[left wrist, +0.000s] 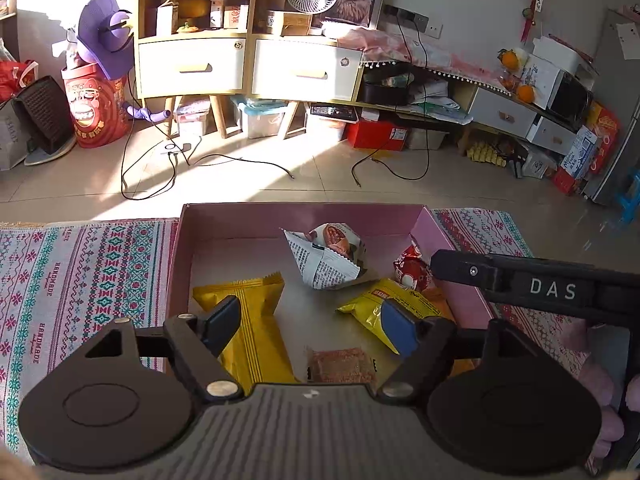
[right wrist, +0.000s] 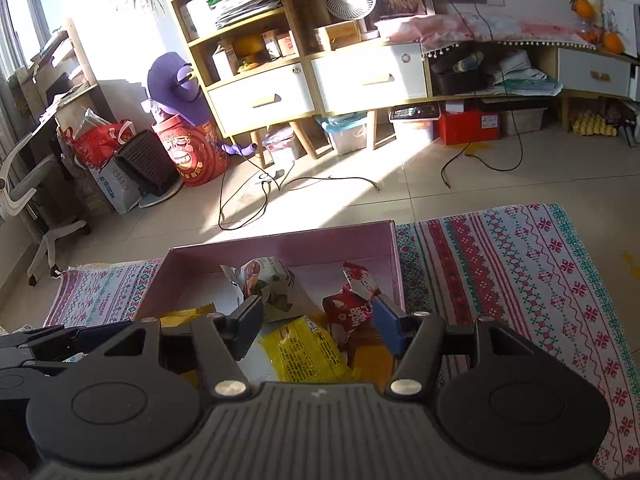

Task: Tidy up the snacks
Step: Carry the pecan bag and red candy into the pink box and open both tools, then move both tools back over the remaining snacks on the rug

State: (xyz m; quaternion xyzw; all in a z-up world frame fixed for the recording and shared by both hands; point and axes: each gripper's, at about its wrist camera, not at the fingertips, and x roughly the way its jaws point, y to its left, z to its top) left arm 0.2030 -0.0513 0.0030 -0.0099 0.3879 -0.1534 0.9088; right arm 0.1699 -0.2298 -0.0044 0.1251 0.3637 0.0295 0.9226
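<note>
Snacks lie in pink box (left wrist: 224, 232) on patterned cloth (left wrist: 80, 280): newsprint-wrapped packet (left wrist: 324, 256), red packet (left wrist: 412, 270), two yellow packets (left wrist: 256, 320), brown bar (left wrist: 340, 366). Left gripper (left wrist: 310, 328) jaws wide apart, nothing held. Right gripper (right wrist: 318, 326) jaws parted over packets, gripping none.

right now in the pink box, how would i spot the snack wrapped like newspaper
Find the pink box on the patterned cloth. Near its far wall, about the middle, sits the newsprint snack, a puffy pouch standing higher than the flat packets. It alone is white with black print and a reddish-brown picture; its neighbours are plain yellow or red.
</note>
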